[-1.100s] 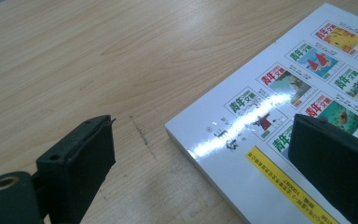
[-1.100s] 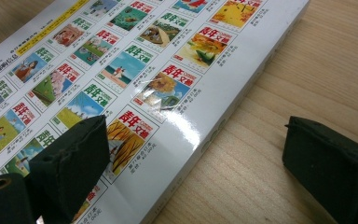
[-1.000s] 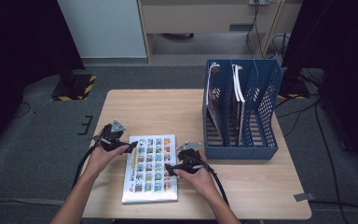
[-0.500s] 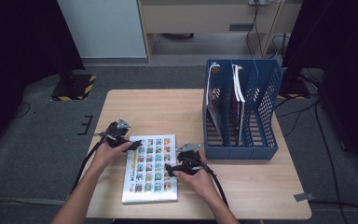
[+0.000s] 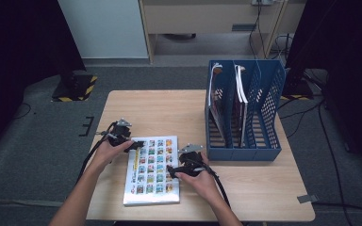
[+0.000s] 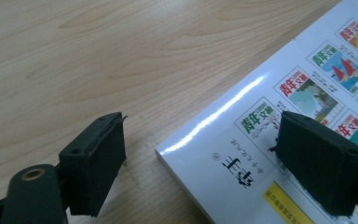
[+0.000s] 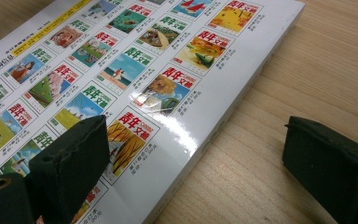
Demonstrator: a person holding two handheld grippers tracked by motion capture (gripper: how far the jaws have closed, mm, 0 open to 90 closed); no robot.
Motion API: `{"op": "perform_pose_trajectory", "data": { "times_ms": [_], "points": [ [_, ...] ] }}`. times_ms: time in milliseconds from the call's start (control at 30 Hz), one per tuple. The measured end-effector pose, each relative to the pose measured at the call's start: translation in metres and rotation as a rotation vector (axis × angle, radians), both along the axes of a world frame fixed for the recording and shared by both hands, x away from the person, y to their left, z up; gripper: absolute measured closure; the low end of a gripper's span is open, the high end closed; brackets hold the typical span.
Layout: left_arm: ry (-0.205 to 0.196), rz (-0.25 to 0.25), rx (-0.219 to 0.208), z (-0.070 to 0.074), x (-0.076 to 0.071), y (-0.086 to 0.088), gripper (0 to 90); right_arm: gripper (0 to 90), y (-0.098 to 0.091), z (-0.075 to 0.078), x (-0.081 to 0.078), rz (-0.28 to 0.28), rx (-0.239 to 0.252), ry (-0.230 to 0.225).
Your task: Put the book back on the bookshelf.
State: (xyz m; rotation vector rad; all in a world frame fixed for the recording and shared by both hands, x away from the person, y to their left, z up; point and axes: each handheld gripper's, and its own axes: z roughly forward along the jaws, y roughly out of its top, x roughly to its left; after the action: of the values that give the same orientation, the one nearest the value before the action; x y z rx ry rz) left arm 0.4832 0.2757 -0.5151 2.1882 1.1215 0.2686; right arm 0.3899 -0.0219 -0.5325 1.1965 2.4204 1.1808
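— What was the book like?
— A thick, glossy white paperback, its cover printed with a grid of small colourful pictures and a yellow strip along one edge.
— And how did it lie?
— Flat and closed on the wooden counter, cover up, near the front edge, left of centre.

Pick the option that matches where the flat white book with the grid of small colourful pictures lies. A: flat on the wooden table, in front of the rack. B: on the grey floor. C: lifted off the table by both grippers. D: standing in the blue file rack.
A: the white book with the grid of small colourful pictures lies flat on the light wooden table, nearer the person than the blue plastic file rack.
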Motion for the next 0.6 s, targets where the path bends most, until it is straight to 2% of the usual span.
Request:
{"op": "perform_pose_trajectory", "data": {
  "times_ms": [167, 267, 333, 367, 600],
  "points": [
    [0.03, -0.012, -0.022, -0.001, 0.001, -0.001, 14.8, 7.6, 0.0, 0.0, 0.0, -0.001, 0.0, 0.0],
    [0.038, -0.05, 0.017, 0.003, 0.005, -0.004, 14.8, 7.6, 0.0, 0.0, 0.0, -0.001, 0.0, 0.001],
    [0.04, -0.057, 0.024, 0.003, 0.006, -0.005, 14.8, 7.6, 0.0, 0.0, 0.0, -0.002, 0.0, 0.001],
    [0.056, -0.067, 0.028, 0.003, 0.009, -0.005, 14.3, 7.6, 0.0, 0.0, 0.0, -0.002, 0.001, 0.002],
    [0.087, -0.068, 0.003, 0.001, 0.012, -0.002, 13.9, 7.6, -0.001, -0.001, 0.0, -0.001, 0.007, 0.01]
  ]
}}
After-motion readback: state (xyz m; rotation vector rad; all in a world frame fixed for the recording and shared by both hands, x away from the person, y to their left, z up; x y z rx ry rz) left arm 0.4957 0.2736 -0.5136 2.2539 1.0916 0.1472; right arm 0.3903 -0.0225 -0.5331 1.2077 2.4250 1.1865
